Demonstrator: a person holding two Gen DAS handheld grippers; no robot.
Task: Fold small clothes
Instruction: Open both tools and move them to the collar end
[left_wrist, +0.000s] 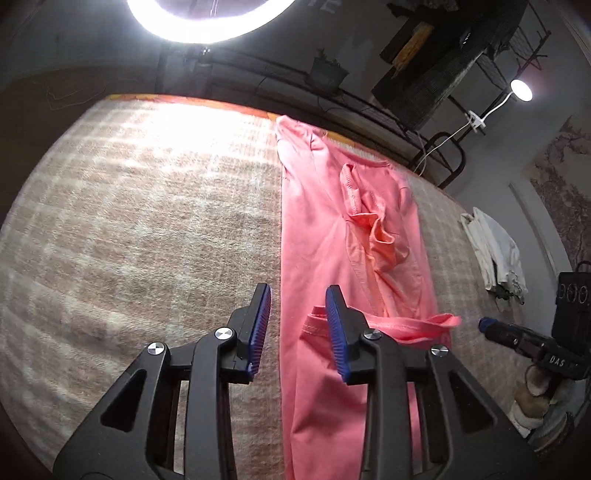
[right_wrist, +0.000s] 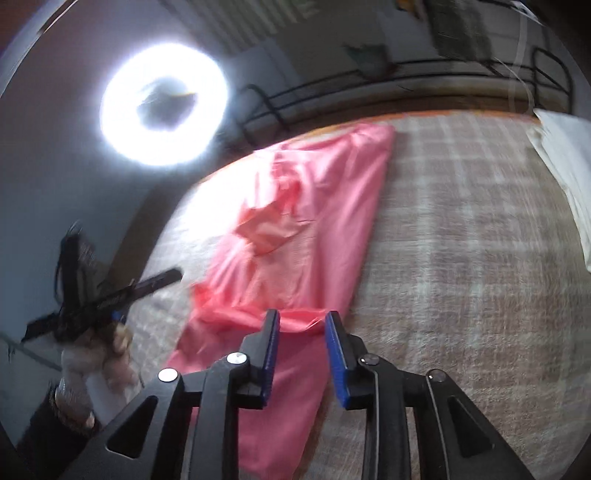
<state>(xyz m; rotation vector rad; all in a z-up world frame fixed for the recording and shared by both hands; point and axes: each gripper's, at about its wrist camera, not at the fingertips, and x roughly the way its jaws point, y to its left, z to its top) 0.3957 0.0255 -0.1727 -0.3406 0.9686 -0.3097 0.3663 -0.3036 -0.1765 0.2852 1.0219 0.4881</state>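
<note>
Nearest each lens: two grippers, one per hand. Left gripper (left_wrist: 298, 308) jaws part open, nothing between pads, over left edge of shirt. Right gripper (right_wrist: 302, 334) jaws part open too, empty, above folded hem. Beneath: one pink shirt (left_wrist: 332, 236), folded into long narrow strip, lying flat on plaid blanket (left_wrist: 147, 221). Off to side: one white garment (left_wrist: 495, 251). Beyond: one ring light (right_wrist: 164, 103), one small lamp (left_wrist: 521, 89).

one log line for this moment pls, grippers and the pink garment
left gripper: open, empty | right gripper: open, empty | pink garment: flat on checked blanket, sides folded in, unheld | white cloth: aside
</note>
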